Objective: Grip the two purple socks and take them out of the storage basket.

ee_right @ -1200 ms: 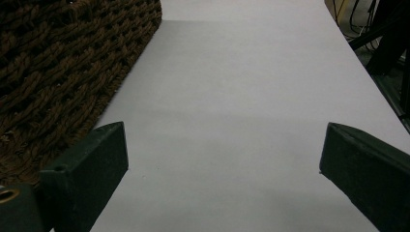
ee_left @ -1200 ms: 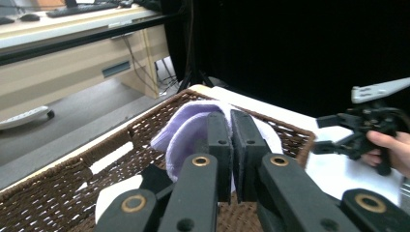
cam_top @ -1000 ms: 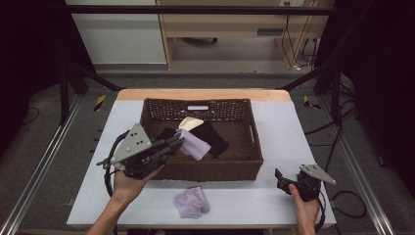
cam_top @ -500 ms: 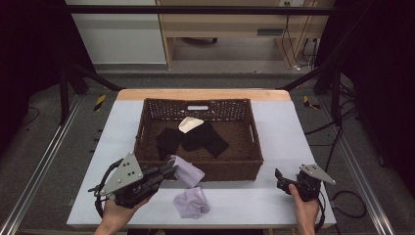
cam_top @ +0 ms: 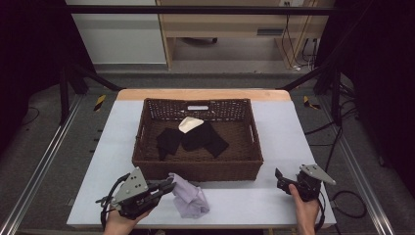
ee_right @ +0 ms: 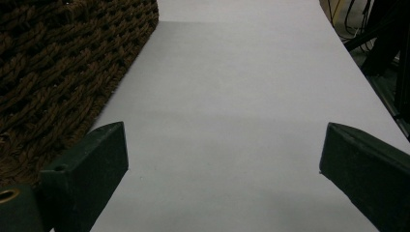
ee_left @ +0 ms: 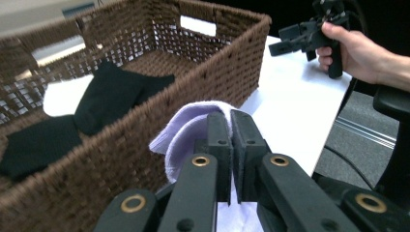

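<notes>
My left gripper (cam_top: pixel 169 185) is near the table's front edge, just in front of the brown wicker basket (cam_top: pixel 195 169). It is shut on a lavender sock (cam_top: pixel 182 188), which droops onto a second lavender sock (cam_top: pixel 193 205) lying on the table. The left gripper view shows the jaws (ee_left: pixel 231 121) pressed together on the lavender sock (ee_left: pixel 186 133). Black socks (cam_top: pixel 195 138) and a white sock (cam_top: pixel 189 124) lie inside the basket. My right gripper (cam_top: pixel 280 178) rests at the front right, open and holding nothing (ee_right: pixel 222 150).
The basket's woven wall (ee_right: pixel 53 63) stands close on the left of the right gripper. A hand holds the right gripper (ee_left: pixel 290 38) beyond the basket's corner. Bare white table (cam_top: pixel 288 132) runs along the basket's right side.
My left gripper has carried the lavender sock from over the basket back toward the front edge and down onto the sock on the table. The right gripper has stayed put.
</notes>
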{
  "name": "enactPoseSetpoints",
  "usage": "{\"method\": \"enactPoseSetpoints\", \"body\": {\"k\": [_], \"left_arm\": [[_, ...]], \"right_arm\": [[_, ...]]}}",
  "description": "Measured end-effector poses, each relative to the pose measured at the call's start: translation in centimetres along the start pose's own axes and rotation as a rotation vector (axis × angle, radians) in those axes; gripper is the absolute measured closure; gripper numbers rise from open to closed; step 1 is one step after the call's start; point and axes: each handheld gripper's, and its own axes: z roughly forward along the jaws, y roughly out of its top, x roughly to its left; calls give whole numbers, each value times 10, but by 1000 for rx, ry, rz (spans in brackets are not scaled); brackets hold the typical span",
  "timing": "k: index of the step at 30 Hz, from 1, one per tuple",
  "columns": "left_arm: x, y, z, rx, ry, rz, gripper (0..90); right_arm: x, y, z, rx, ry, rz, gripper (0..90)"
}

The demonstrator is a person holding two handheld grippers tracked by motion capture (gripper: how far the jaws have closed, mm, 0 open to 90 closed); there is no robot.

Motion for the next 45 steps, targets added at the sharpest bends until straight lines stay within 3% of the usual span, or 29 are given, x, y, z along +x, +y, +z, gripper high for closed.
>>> {"method": "enactPoseSetpoints", "body": {"k": [10,17,21,26,30,37,40,45], "left_arm": [[5,-26,19,86,7,-47,865],[16,-40,32,138,28,-84,857],[22,-44,31,136,51,-111,769],[27,-44,21,100,101,-128,548],[32,-49,13,107,190,-125,427],[51,-66,1,130,272,-182,404],[57,-71,-2,132,263,-211,382],[65,-76,-9,125,319,-194,376]], "right_arm": [[0,0,0,-4,-1,1,38],[0,0,0,-1,-2,-1,37],[0,0,0,-1,-2,-2,37],[0,0,0,-2,-2,-2,37],[0,0,-1,-6,-3,0,37],[0,0,0,-9,-3,1,37],[-1,0,-1,-9,-3,3,37],[-1,0,-1,-7,1,7,37]]}}
